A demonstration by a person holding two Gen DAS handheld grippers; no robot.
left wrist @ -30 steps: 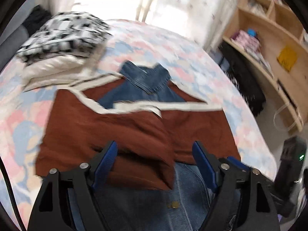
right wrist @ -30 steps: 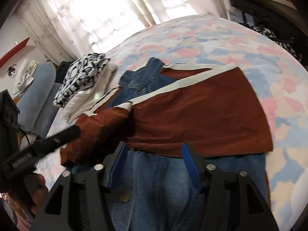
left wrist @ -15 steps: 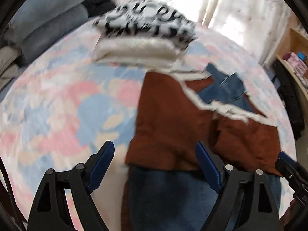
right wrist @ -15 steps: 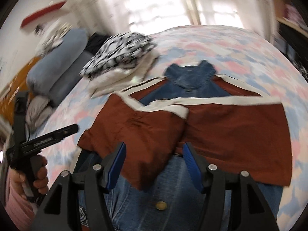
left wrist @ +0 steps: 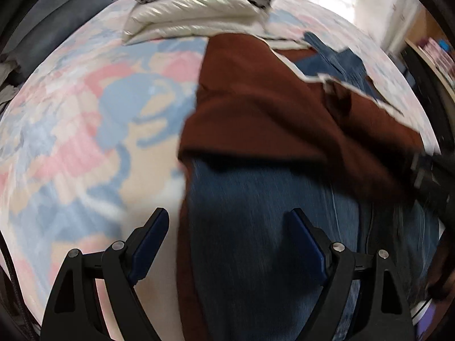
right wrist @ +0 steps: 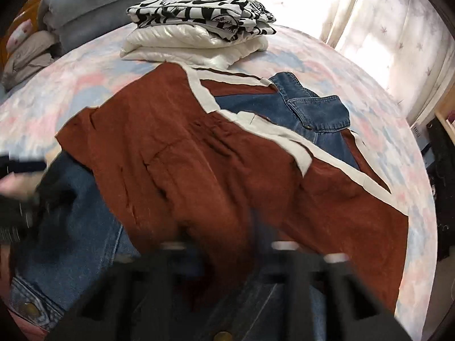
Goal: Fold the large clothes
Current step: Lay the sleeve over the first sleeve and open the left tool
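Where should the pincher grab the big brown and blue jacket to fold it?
Probably the near left hem of the jacket, where the denim edge lies flat on the bedspread. The open left gripper straddles that edge, so coming down from above fits. The right gripper is closing near the brown sleeve; blur hides any grip.

both wrist views steeply down, close, sharing jacket point(left wrist: 284, 119)

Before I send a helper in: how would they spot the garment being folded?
On the pastel patchwork bedspread, in front of the stacked white puffy jacket, lies a blue denim and rust-brown jacket. Only it is spread flat, with cream stripes.
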